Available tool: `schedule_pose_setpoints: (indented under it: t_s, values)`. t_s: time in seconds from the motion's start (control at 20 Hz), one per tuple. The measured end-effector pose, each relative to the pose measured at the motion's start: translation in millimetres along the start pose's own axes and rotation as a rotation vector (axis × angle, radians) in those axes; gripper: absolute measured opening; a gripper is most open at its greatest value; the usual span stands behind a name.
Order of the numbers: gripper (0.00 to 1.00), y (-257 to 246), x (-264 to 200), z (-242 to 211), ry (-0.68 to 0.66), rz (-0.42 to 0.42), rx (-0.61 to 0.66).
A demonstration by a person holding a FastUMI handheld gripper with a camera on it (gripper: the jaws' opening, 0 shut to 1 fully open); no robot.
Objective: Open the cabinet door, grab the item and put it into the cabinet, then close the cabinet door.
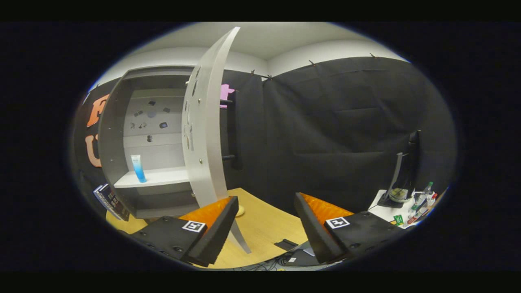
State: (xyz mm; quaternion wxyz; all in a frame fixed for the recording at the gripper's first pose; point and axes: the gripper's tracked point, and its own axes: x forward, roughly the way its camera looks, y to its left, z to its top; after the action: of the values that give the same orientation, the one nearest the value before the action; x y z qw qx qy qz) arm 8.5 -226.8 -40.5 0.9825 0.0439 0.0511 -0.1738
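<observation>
Gripper view: grey cabinet (118, 134) stands on the wooden tabletop (264, 228), door (205, 122) swung wide open, seen nearly edge-on at the cabinet's right side. Inside, on the white shelf (163, 177), one item: a blue-and-white tube (137, 167) standing upright w/ its blue end down, near the shelf's left end, close to the cabinet's left wall. Back panel of the cabinet above the shelf has several small dark stickers or marks, too small to tell what. Lower compartment under the shelf looks dark; can't tell contents. Some books or booklets (109, 200) lean just left of the cabinet's base.

Gripper (266, 221): jaws spread wide apart, nothing between them but bare tabletop, not gripping anything. Left finger sits just in front of the door's lower edge; can't tell if it touches. Tube is well beyond the fingers, inside the cabinet.

Far right of the cabinet, a white side table (386, 211) carries a monitor stand (401, 179) and a few bottles (423, 197).
</observation>
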Motion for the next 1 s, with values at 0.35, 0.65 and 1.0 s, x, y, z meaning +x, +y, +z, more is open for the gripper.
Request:
schedule_pose_setpoints:
  t_s: [0.35,0.65,1.0]
  values:
    - [0.92,51,-32,-9,-0.005,0.067,0.030]
    - [0.93,130,-60,-21,-0.009,0.175,0.051]
    - [0.95,269,-59,-37,0.023,0.391,0.082]
